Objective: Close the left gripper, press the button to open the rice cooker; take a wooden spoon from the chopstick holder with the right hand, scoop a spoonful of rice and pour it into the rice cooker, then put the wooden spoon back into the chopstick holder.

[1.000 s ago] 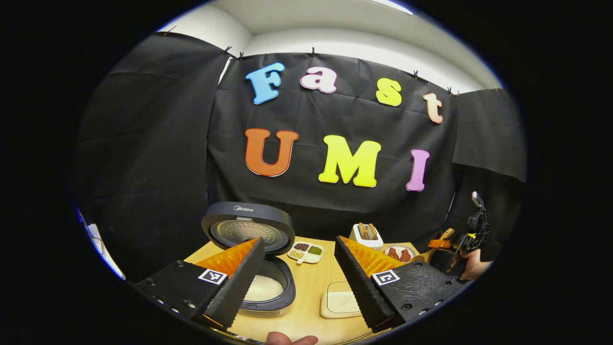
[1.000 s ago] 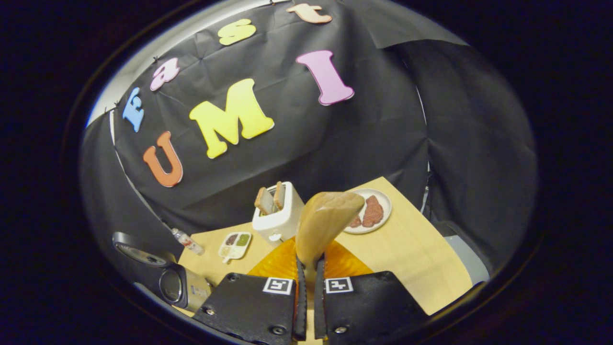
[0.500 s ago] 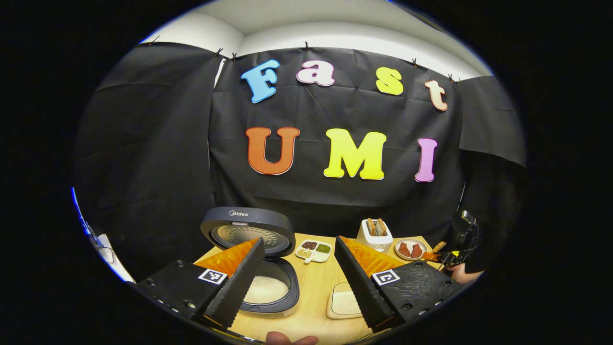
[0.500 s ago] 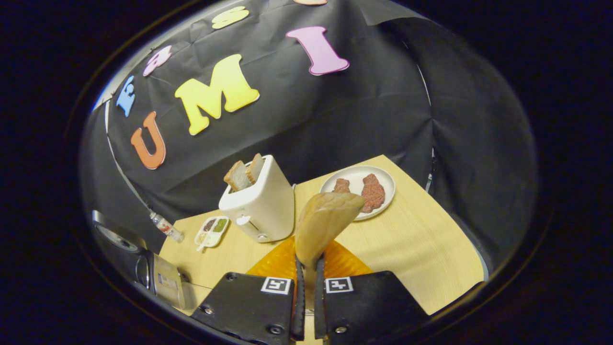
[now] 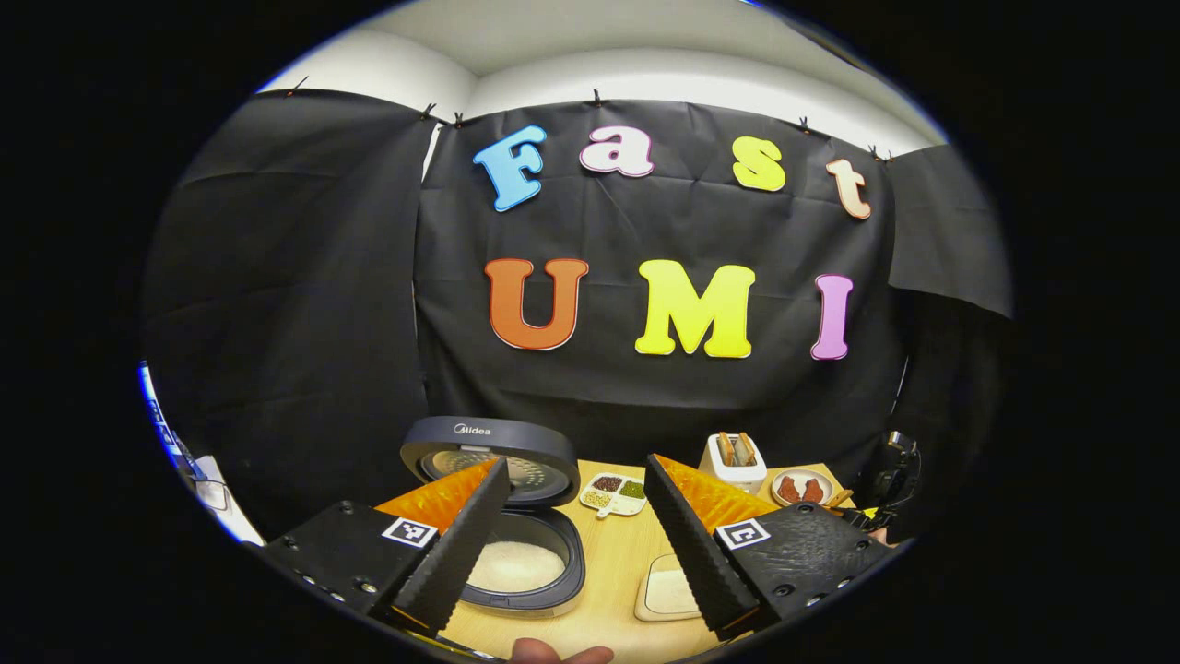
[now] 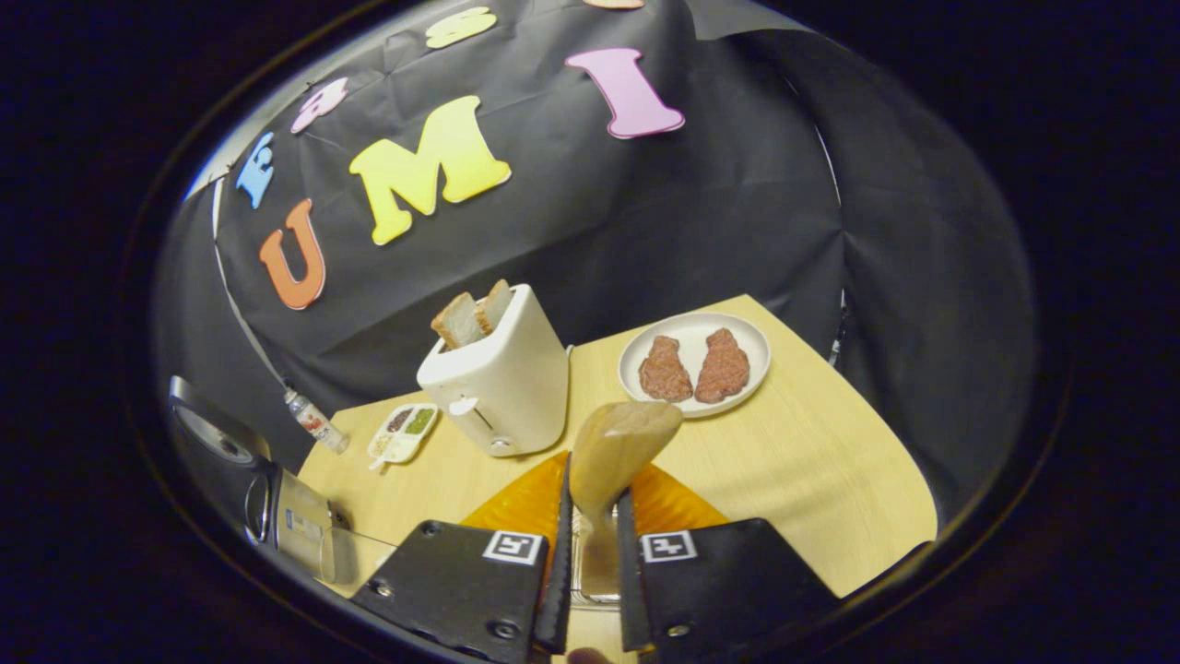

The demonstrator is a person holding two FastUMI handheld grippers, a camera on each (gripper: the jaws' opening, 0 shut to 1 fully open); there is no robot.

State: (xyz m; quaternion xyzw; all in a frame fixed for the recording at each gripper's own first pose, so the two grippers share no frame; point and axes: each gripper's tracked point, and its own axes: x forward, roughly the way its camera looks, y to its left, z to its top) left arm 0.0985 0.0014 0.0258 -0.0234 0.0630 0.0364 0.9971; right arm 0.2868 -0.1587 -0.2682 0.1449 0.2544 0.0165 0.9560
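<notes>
One wooden spoon [image 6: 616, 452] stands upright in the right claw [image 6: 590, 590], loosely bracketed; left claw [image 5: 572, 544] gapes, farther off.

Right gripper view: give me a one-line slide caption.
Hand-held gripper with the wooden spoon between its fingers, before a toaster and a plate of patties.

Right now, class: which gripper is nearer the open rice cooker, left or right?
Left. The left gripper hovers open directly over the rice cooker, one finger overlapping its pot. The right gripper, with the wooden spoon between its fingers, sits over by the toaster.
</notes>
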